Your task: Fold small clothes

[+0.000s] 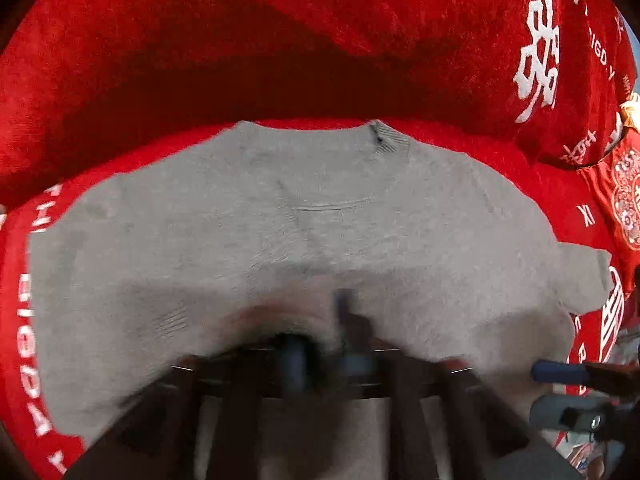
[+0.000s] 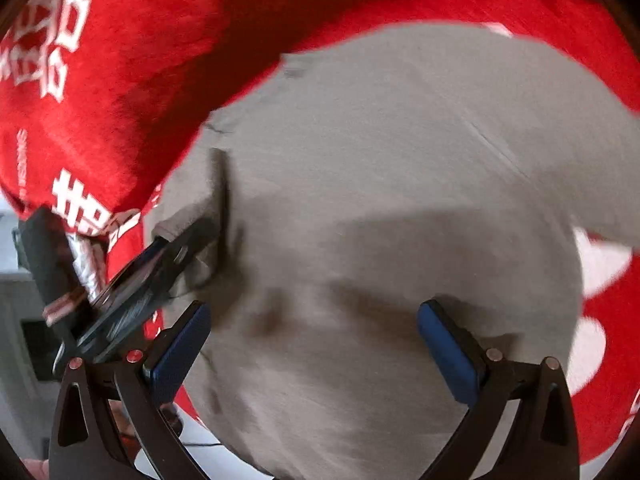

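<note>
A small grey knitted sweater [image 1: 300,220] lies spread on a red plush cover with white lettering; it also shows in the right wrist view [image 2: 380,180]. My left gripper [image 1: 320,344] is blurred, its blue pads close together and pinched on the sweater's near edge, which bunches up around them. It also shows at the left of the right wrist view [image 2: 200,236], gripping a fold of the sweater. My right gripper [image 2: 312,352] is open and empty, its blue pads [image 2: 180,352] spread wide just above the grey fabric. It shows at the lower right of the left wrist view [image 1: 560,392].
The red cover [image 1: 240,40] rises in a thick fold behind the sweater, with large white characters [image 1: 538,52] at the right. A patterned red cloth [image 1: 624,196] lies at the far right. Pale floor and furniture [image 2: 16,300] show past the left edge.
</note>
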Action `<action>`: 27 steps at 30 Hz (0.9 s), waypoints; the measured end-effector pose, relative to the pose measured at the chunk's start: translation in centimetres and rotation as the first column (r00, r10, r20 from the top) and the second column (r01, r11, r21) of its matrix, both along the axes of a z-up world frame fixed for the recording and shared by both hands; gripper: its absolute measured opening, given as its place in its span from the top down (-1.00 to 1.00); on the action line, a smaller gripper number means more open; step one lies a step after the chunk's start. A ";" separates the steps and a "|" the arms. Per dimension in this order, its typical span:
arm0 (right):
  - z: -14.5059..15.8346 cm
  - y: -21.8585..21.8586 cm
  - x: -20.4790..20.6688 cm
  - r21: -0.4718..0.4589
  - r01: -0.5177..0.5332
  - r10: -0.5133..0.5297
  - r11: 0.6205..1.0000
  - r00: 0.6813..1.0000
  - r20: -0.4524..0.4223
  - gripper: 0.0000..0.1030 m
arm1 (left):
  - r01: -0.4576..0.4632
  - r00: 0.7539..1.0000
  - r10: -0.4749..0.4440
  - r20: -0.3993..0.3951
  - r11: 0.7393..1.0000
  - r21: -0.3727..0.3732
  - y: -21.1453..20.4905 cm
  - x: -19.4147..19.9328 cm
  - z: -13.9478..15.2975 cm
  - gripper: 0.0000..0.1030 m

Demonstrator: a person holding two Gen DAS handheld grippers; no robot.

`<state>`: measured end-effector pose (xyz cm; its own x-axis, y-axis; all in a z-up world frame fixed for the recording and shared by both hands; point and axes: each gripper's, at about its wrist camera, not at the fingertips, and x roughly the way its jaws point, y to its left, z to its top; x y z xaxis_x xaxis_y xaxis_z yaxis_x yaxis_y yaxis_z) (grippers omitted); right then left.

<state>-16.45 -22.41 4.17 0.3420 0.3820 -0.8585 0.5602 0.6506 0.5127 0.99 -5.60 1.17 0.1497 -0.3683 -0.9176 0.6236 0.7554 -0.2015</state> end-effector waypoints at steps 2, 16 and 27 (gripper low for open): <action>1.0 1.4 2.2 -0.098 -0.086 0.086 0.991 0.996 -0.009 -0.99 | -0.052 0.996 0.052 0.075 0.999 0.003 2.4 -0.1 2.4 -0.93; -0.8 17.6 14.8 -0.682 -0.620 0.605 0.387 0.729 -0.319 -0.36 | -0.463 0.886 0.440 0.146 0.855 0.234 19.6 4.9 2.2 -0.93; -0.6 -1.6 5.0 -0.029 0.163 -0.160 0.986 0.982 0.100 0.76 | -0.436 0.900 0.412 0.143 0.857 0.275 17.4 3.6 0.6 -0.93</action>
